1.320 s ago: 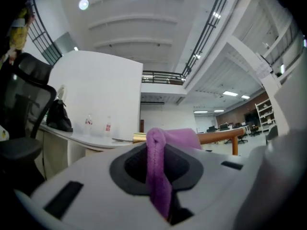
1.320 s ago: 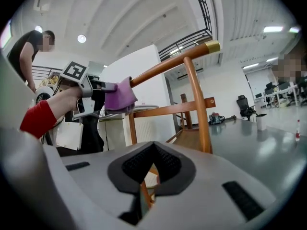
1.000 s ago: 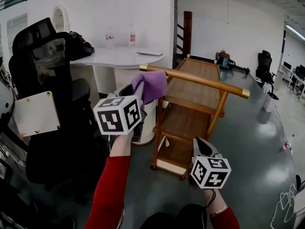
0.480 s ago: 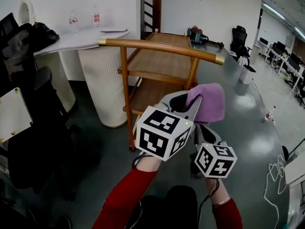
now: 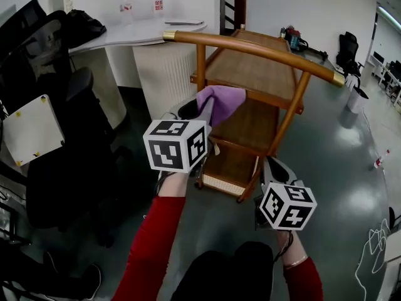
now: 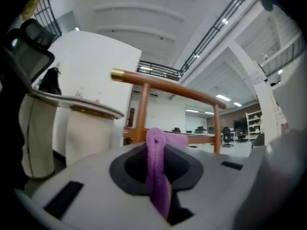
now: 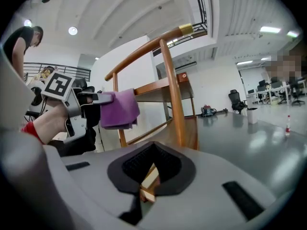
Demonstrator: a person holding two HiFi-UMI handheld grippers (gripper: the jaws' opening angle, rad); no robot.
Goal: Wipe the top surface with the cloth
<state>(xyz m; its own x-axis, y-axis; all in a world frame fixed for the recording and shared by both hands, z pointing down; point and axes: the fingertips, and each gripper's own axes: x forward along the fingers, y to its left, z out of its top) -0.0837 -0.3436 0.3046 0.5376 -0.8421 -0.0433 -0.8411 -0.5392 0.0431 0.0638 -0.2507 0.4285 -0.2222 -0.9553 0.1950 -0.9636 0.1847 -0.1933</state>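
A purple cloth (image 5: pixel 222 100) is pinched in my left gripper (image 5: pixel 204 110), which is shut on it and held in the air just short of the wooden cart's near end, below its handle rail (image 5: pixel 250 45). The cart's top surface (image 5: pixel 254 73) lies beyond the cloth and nothing touches it. In the left gripper view the cloth (image 6: pixel 157 174) stands folded between the jaws, with the rail (image 6: pixel 165 86) ahead. My right gripper (image 5: pixel 269 166) hangs low by the cart's near right leg, shut and holding nothing. In the right gripper view I see the cloth (image 7: pixel 118 109) and the cart's post (image 7: pixel 171 92).
A white round table (image 5: pixel 135 31) with bottles stands left of the cart on a ribbed pedestal (image 5: pixel 164 71). A black office chair (image 5: pixel 59 124) is at the far left. Grey floor (image 5: pixel 341 162) stretches to the right of the cart, with more chairs far back.
My left gripper has carried the cloth from beside the right gripper up and to the left, towards the cart's near end. The right gripper has stayed low.
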